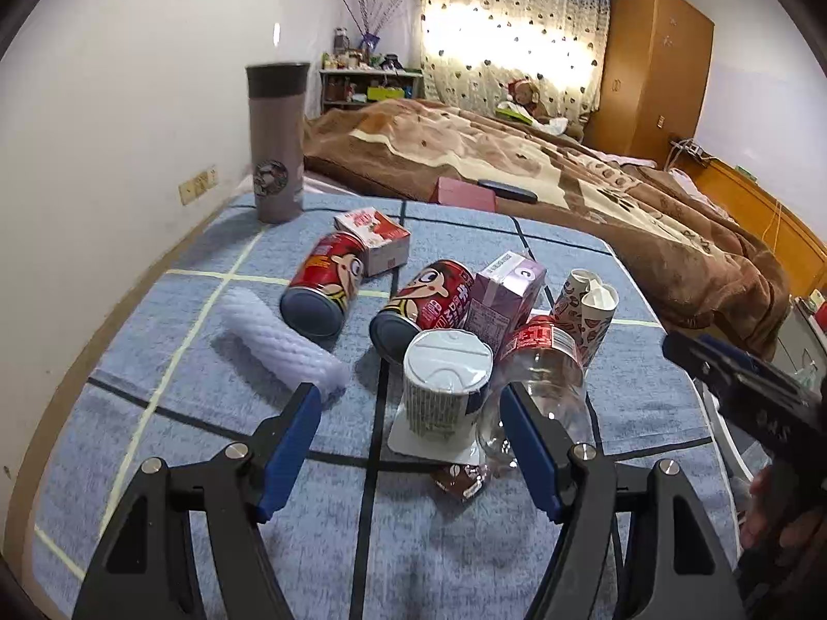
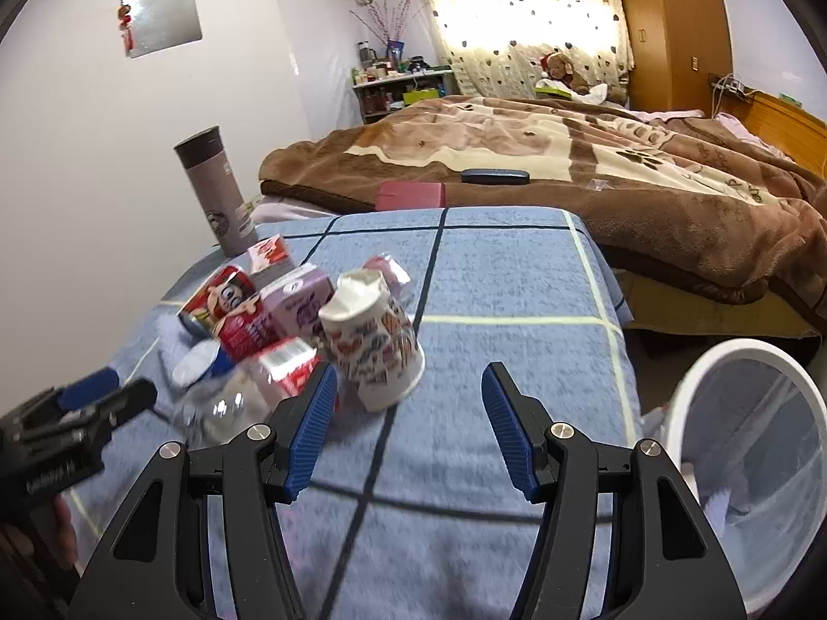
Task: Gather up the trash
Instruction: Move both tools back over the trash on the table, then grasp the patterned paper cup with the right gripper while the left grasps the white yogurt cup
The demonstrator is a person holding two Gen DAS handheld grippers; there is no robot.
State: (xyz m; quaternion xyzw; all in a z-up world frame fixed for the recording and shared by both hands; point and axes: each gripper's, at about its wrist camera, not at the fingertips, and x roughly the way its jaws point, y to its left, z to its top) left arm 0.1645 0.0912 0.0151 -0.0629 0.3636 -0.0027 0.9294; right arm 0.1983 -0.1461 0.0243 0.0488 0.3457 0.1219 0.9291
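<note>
Left gripper (image 1: 411, 416) jaws spread wide, holding nothing, hovering low over the blue checked cloth (image 1: 155, 341). The white cup with the foil lid (image 1: 445, 380) stands between its fingers, no contact visible. Clear plastic bottle with a red label (image 1: 537, 361) lies just beside the right finger (image 1: 527, 444), looks to be touching it or just behind it; cannot tell which.

Right gripper (image 2: 408, 416) also wide, nothing held. The crumpled patterned paper cup (image 2: 374, 343) lies on its side just ahead of the left finger (image 2: 312, 429), close to it, contact unclear.

Trash is bunched in 1 pile on the cloth:
- 2 red cartoon cans on their sides: far can (image 1: 323, 284), near can (image 1: 424, 307)
- purple carton (image 1: 509, 297), leaning against the near can
- small red-and-white carton (image 1: 374, 237), behind the far can
- white foam net sleeve (image 1: 281, 343), left of the pile, apart from it
- small brown wrapper (image 1: 460, 480) under the edge of the lidded cup's base

Grey tumbler (image 1: 276, 142) stands upright at the far left corner, well apart from the pile.

White bin with a clear liner (image 2: 744, 465) sits off the cloth's right edge, near the right gripper.
</note>
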